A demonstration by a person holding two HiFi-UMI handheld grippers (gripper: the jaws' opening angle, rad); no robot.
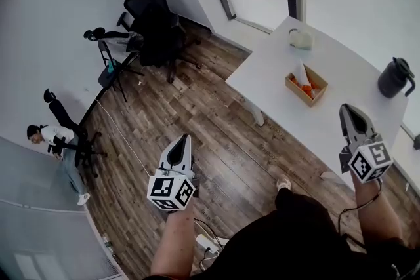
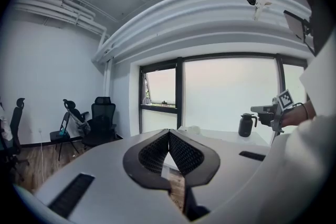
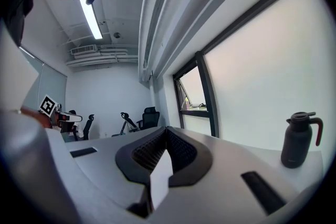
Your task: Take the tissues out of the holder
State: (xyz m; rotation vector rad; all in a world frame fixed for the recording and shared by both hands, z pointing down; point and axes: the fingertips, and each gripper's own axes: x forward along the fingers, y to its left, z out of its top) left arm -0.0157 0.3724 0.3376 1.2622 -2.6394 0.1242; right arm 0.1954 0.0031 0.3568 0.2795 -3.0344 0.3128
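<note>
Tissues, white soft paper point(image 1: 300, 69): light, tearable, poking from wooden box holder point(image 1: 296, 92); I'm aiming for the peak.
Left gripper point(image 1: 184, 140), right gripper point(image 1: 344, 109): closed, empty, well off holder.

The person wears a black top point(image 1: 292, 242); the grey left tongs point(image 1: 186, 137) and right tongs point(image 1: 343, 108) each bear a black-and-white marker cube point(image 1: 170, 192).

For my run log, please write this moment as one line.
left gripper: shut | right gripper: shut | tissues: in holder, untouched
</note>
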